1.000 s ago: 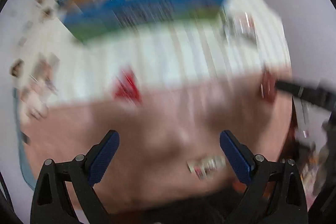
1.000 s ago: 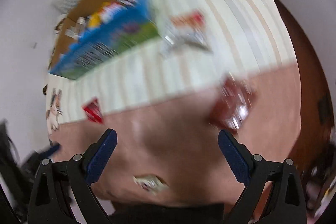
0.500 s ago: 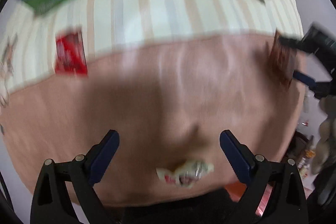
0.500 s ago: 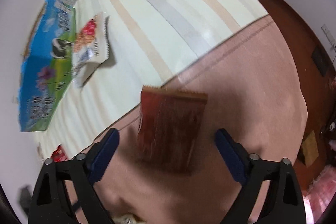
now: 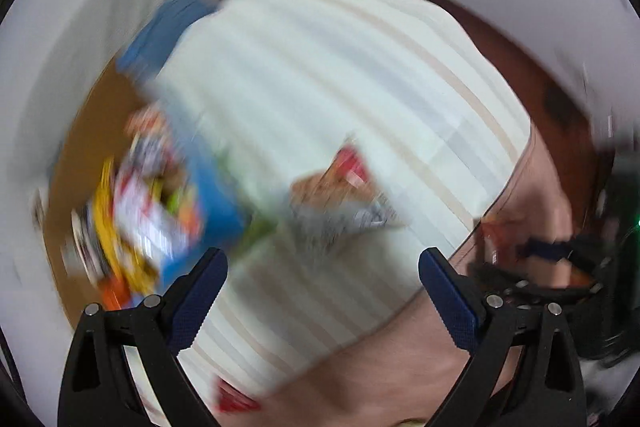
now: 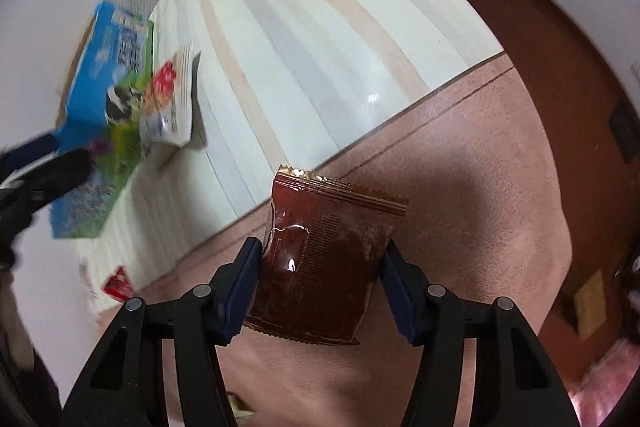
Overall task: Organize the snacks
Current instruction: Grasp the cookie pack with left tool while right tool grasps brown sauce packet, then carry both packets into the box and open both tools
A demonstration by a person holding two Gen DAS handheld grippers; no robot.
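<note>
Right wrist view is sharp: right gripper (image 6: 322, 267) jaws closing around a brown foil snack packet (image 6: 326, 259), blue pads touching both its side edges; glossy wrapper, crimped zigzag top seal, lying flat on the pink-brown cloth (image 6: 460, 187) just below the edge of the striped cream sheet (image 6: 320, 27). Same view shows a white snack bag (image 6: 170, 99) with red and orange print leaning against a blue-green cardboard box (image 6: 100, 131) at the sheet's left edge, plus a small red packet (image 6: 117, 285) near the sheet's lower left corner. Left wrist view is motion-blurred: left gripper (image 5: 322, 291) jaws wide apart, nothing between them, over the striped sheet; only here the box interior shows, filled with mixed colourful packets (image 5: 136, 211), details unreadable. Right gripper with the brown packet appears blurred at that view's right edge
</note>
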